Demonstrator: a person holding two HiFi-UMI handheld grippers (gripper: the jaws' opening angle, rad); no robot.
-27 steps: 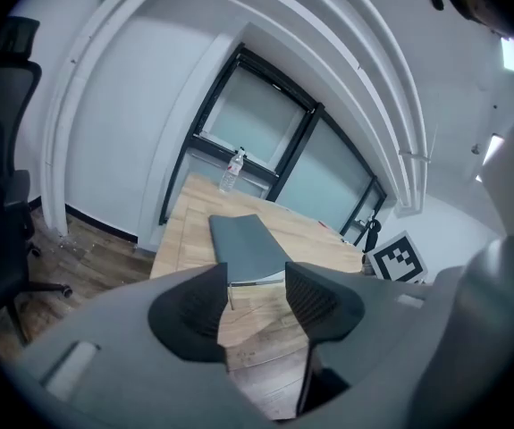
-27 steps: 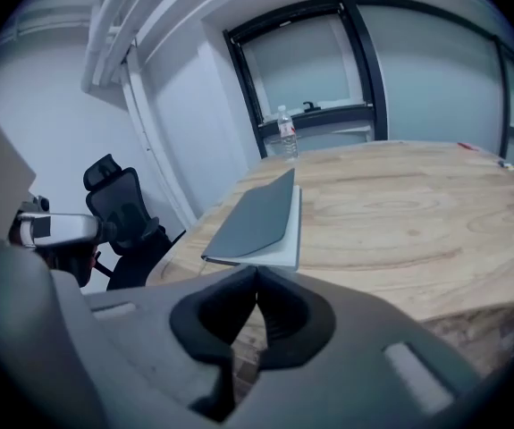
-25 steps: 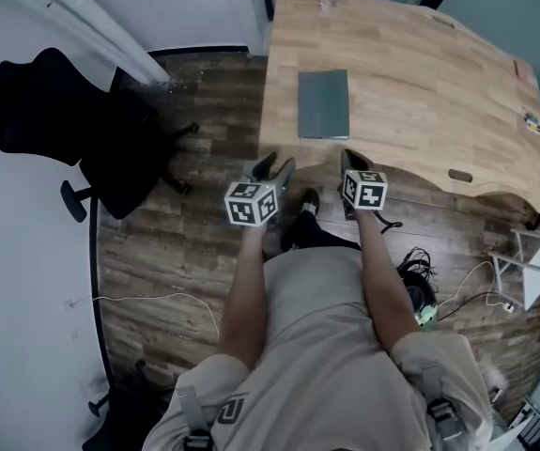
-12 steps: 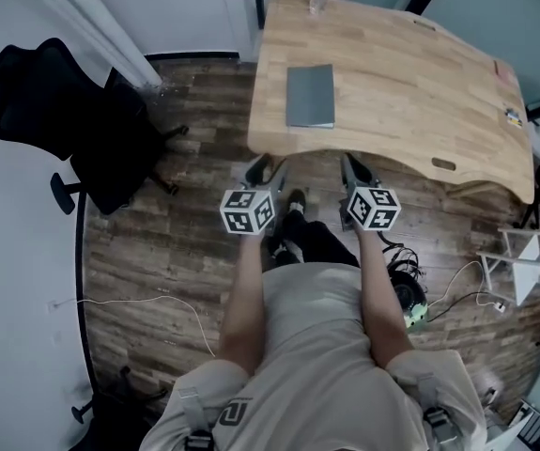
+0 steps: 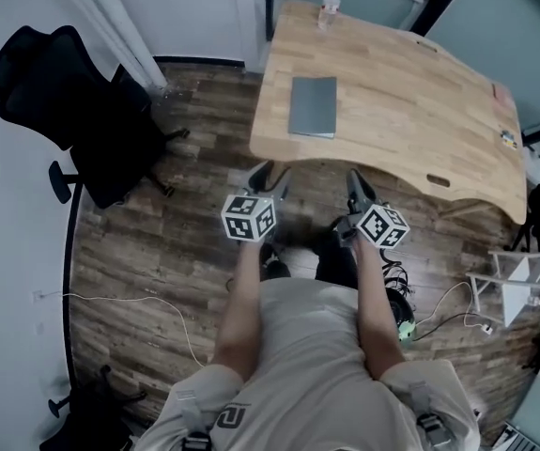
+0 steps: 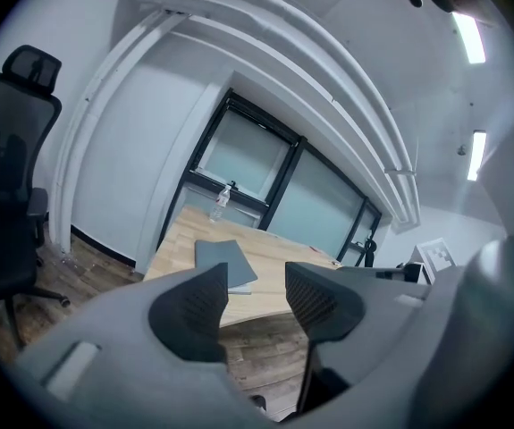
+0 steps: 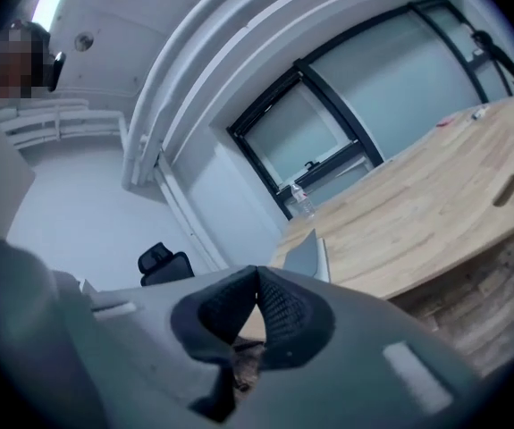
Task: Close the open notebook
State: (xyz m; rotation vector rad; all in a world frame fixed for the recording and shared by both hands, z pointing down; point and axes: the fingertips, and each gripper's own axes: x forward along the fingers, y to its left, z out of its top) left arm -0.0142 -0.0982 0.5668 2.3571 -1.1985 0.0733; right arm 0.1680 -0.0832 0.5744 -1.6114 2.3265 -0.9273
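Observation:
A grey notebook (image 5: 313, 107) lies closed and flat on the wooden desk (image 5: 410, 111), near its left front corner. It also shows in the left gripper view as the notebook (image 6: 224, 264) and in the right gripper view as the notebook (image 7: 304, 256). Both grippers hang over the floor in front of the desk, well short of the notebook. My left gripper (image 5: 268, 178) is open with nothing between its jaws (image 6: 255, 302). My right gripper (image 5: 358, 189) has its pads pressed together, empty (image 7: 257, 315).
A clear water bottle (image 5: 328, 5) stands at the desk's far edge. A black office chair (image 5: 72, 111) sits on the wood floor to the left. Cables (image 5: 448, 299) and a white rack (image 5: 518, 280) lie at the right. Small items (image 5: 506, 137) rest near the desk's right edge.
I have stepped back from the desk; both grippers have dropped lower and further from the notebook. The notebook has not moved.

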